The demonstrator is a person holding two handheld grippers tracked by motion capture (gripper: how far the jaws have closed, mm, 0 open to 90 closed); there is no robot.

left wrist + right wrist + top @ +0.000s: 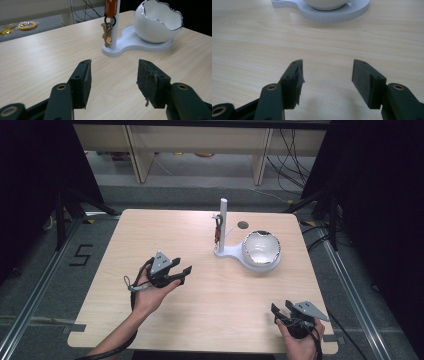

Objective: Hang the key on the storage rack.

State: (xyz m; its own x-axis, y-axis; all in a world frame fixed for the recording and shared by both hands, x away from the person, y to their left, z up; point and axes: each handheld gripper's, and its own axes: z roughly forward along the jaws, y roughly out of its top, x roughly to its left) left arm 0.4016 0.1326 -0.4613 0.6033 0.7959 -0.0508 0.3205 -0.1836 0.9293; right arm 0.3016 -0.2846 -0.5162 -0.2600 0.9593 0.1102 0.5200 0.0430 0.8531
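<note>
A white stand (227,251) (130,43) rests on the wooden table (165,232), with an upright post (223,222) and a white broken-egg-shaped bowl (261,248) (157,21) on its base. A keyring with an orange strap and a small brown charm (218,231) (108,27) hangs on the post. My left gripper (184,270) (113,75) is open at mid-left of the table, aimed at the stand, nothing between its jaws. My right gripper (281,309) (327,75) is open near the front right edge, nothing in it. The stand's base (332,11) lies beyond it.
A dark round hole (243,225) is in the table behind the stand. Shelving legs and cables (285,155) stand on the floor past the far edge. A yellow ring-shaped item (27,25) lies on the floor beyond the table.
</note>
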